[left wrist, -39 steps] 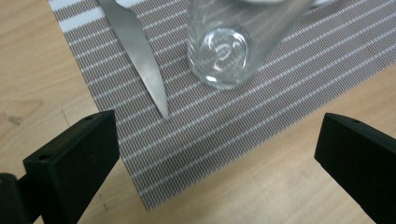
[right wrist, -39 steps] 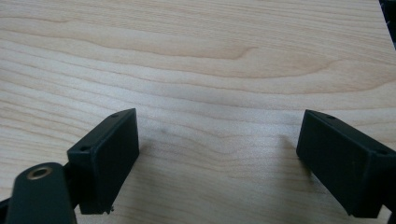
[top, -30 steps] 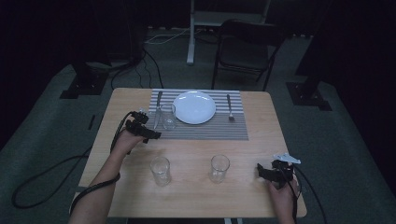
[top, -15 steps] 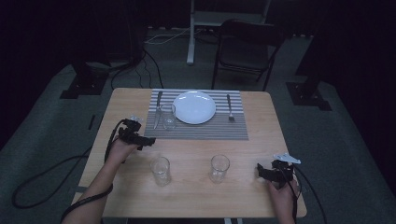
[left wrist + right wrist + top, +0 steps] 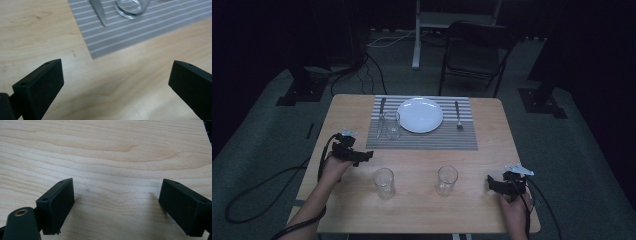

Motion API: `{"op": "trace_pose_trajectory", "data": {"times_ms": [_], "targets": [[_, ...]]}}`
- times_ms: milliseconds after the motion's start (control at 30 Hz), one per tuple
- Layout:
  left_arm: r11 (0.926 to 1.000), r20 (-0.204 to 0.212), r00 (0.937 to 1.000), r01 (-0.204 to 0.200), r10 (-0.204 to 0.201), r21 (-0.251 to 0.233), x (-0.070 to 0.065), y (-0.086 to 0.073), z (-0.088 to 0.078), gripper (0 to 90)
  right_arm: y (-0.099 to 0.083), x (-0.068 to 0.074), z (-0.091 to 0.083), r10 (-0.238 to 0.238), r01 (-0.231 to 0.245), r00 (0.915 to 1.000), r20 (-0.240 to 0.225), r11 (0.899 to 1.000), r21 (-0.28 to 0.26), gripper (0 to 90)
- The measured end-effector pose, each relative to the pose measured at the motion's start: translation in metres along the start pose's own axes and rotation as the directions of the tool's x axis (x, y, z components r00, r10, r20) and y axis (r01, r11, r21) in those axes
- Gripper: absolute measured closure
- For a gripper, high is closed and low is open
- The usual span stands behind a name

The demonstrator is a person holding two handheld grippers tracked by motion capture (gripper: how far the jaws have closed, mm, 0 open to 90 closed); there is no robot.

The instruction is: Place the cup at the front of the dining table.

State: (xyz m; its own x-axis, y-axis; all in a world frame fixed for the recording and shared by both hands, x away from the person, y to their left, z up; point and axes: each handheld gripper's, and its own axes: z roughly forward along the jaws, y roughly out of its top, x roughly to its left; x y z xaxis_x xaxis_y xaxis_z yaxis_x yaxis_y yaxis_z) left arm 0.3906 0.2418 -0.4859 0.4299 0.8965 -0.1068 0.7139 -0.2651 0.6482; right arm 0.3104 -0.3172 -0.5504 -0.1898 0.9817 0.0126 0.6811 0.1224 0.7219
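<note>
Both claws stand with jaws wide apart and nothing between them. Left gripper (image 5: 362,156) is held over the bare wood of the table (image 5: 492,215) near its left edge, just off the near left corner of the striped placemat (image 5: 422,140); in the left gripper view that corner (image 5: 96,53) lies ahead, with a knife tip (image 5: 100,15) and the base of a glass (image 5: 130,8) on the mat. Right gripper (image 5: 493,184) sits at the near right corner, over plain wood (image 5: 105,157). Between the two hands stand two empty glasses, one left (image 5: 383,182), one right (image 5: 447,180). On the mat: a white plate (image 5: 420,114), a fork (image 5: 457,115) to its right, the third glass (image 5: 392,124) beside the knife (image 5: 381,111)
</note>
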Motion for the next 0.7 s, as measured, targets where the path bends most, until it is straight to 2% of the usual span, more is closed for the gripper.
{"op": "trace_pose_trajectory", "data": {"times_ms": [100,133,200,300,400,533,700], "targets": [[0.9994,-0.033,0.9988,-0.036,0.036,-0.001,-0.002,-0.006,-0.004,0.4,0.0,0.0,0.0,-0.001,0.001,1.0,0.0,1.0,0.0,12.7],[0.9996,-0.028,0.9992,-0.029,0.029,-0.004,-0.002,-0.008,-0.005,0.3,0.0,0.0,0.0,-0.001,0.001,1.0,0.0,1.0,0.0,12.7],[0.9999,0.014,0.9998,-0.011,0.012,-0.011,0.002,-0.014,-0.008,0.4,0.0,0.0,0.0,-0.001,0.001,1.0,0.0,1.0,0.0,12.7],[0.9992,0.039,0.9988,0.03,-0.029,-0.027,0.008,-0.024,-0.011,0.3,0.0,0.0,0.0,-0.001,0.001,1.0,0.0,1.0,0.0,12.7],[0.9991,0.004,0.9998,0.021,-0.021,-0.036,0.012,-0.033,-0.015,0.3,0.0,0.0,0.0,-0.001,0.001,1.0,0.0,1.0,0.0,12.7],[0.9977,-0.025,0.999,0.035,-0.037,-0.058,0.016,-0.044,-0.022,0.3,0.0,0.0,0.0,-0.001,0.001,1.0,0.0,1.0,0.0,12.7],[0.9969,-0.062,0.9975,0.028,-0.033,-0.073,0.015,-0.055,-0.028,0.3,0.0,0.0,0.0,-0.001,0.001,1.0,0.0,1.0,0.0,12.7]]}}
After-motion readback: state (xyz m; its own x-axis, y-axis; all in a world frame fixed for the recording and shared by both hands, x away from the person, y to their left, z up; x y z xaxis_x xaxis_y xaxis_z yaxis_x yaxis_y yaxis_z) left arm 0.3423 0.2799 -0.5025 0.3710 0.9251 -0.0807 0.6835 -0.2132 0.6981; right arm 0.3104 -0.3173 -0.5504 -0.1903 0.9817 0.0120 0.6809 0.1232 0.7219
